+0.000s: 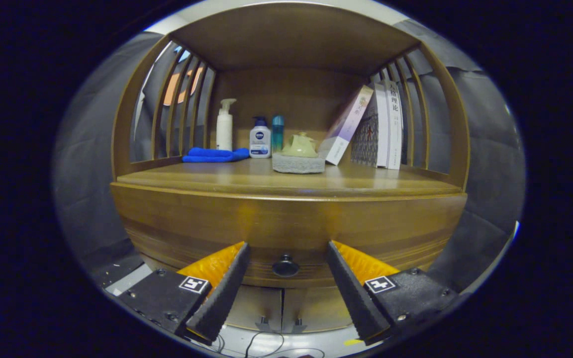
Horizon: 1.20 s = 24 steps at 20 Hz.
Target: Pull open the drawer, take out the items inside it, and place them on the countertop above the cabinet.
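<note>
A wooden cabinet faces me, its drawer front [286, 226] shut. A small dark round knob [285, 266] sits low on that drawer. My gripper [286, 246] is open, its two black fingers either side of the knob and short of it, nothing between them. Above the drawer runs the wooden countertop [276, 179], inside a shelf alcove with slatted sides. The drawer's contents are hidden.
On the countertop stand a white pump bottle [225, 125], a white-and-blue bottle [259, 140], a teal bottle [277, 132], a folded blue cloth [214, 154], a pale teapot [300, 145] on a grey stone slab [298, 163], and leaning books [366, 129]. Two cabinet doors [281, 308] sit below the drawer.
</note>
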{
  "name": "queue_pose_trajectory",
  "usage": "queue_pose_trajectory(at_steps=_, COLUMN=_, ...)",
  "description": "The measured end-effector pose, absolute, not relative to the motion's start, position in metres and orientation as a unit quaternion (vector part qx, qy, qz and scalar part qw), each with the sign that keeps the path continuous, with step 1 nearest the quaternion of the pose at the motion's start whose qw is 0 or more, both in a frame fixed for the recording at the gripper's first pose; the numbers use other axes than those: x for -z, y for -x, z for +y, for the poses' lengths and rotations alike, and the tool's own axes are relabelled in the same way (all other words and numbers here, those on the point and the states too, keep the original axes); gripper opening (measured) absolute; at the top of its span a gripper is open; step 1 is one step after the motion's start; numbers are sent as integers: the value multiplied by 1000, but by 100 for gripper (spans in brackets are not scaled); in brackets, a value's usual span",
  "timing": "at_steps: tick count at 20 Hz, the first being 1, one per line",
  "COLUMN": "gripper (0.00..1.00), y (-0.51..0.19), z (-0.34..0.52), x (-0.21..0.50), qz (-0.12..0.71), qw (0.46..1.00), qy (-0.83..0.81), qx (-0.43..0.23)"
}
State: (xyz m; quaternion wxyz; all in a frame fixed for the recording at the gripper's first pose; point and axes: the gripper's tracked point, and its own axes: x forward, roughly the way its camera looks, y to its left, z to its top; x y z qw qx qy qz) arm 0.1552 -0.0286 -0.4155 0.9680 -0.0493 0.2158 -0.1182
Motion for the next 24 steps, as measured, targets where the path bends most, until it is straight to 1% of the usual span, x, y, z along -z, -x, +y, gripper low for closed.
queue_pose_trajectory(at_steps=2, gripper=99, y=-154, z=-28, x=417, qz=228, qw=964, qy=67, qx=120)
queue_pose_trajectory(at_steps=5, gripper=99, y=-151, z=-26, x=413, qz=243, qw=964, qy=48, qx=97)
queue_pose_trajectory(at_steps=10, gripper=99, y=-138, z=-30, x=360, qz=221, qw=972, qy=28, qx=76)
queue_pose_trajectory(at_steps=15, gripper=99, y=-108, z=-13, x=275, qz=189, qw=981, qy=24, qx=30)
queue_pose_trajectory(at_steps=18, gripper=99, y=-91, z=-4, x=203, qz=150, qw=988, qy=20, qx=5)
queue_pose_trajectory(at_steps=21, gripper=99, y=-78, z=-7, x=137, qz=104, qw=994, qy=28, qx=-3)
queue_pose_trajectory(at_steps=24, gripper=99, y=-61, z=-8, x=79, qz=77, qw=997, qy=22, qx=-10)
